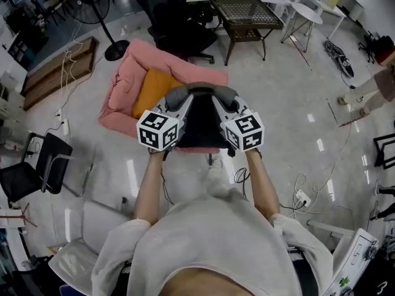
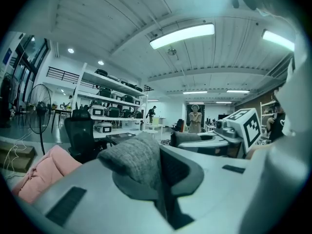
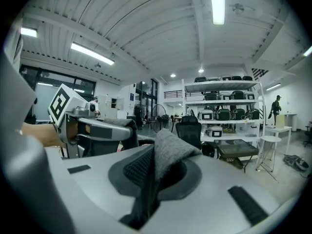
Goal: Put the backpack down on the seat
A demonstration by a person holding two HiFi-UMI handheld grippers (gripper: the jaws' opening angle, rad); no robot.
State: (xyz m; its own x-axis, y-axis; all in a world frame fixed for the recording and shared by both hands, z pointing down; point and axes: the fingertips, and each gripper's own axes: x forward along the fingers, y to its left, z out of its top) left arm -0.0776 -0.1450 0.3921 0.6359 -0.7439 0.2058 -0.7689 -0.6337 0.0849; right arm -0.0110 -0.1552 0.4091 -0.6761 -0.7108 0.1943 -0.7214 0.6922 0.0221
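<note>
1. Hanging low over the front part of the pink seat (image 1: pixel 126 79), as seen from above, was the dark backpack (image 1: pixel 200 128). Couldn't tell if its bottom touched the seat.
2. Backpack's grey padded straps (image 1: pixel 179 94) arched across its top on the side twd the seat's back, w/ a dark piece between them.
3. Left hand-held gripper (image 2: pixel 162 169): jaws clamped together on a fold of grey strap, fabric bunched up and sticking out past the tips. It sat over the seat's front edge, on the side nearer the orange cushion (image 1: pixel 154 91).
4. Right hand-held gripper (image 3: pixel 150 167): jaws likewise pinched on a fold of grey strap, w/ a flap of it folded over the tips. It was over the seat's front edge too, on the side away from the cushion.
5. Both grippers were level w/ each other and close together, w/ the backpack's body between and below them. Each showed in the other's view.
6. Orange cushion lay on the seat, against its back corner, apart from the backpack.
7. Beyond the seat's back stood a black office chair (image 1: pixel 176 17), just beside it.
8. Fan (image 1: pixel 92 5) on a round base stood near the seat's far corner, cushion side.
9. Seat rested on the glossy floor (image 1: pixel 290 97). Loose cables lay on the floor near the seat's front, by the person.
</note>
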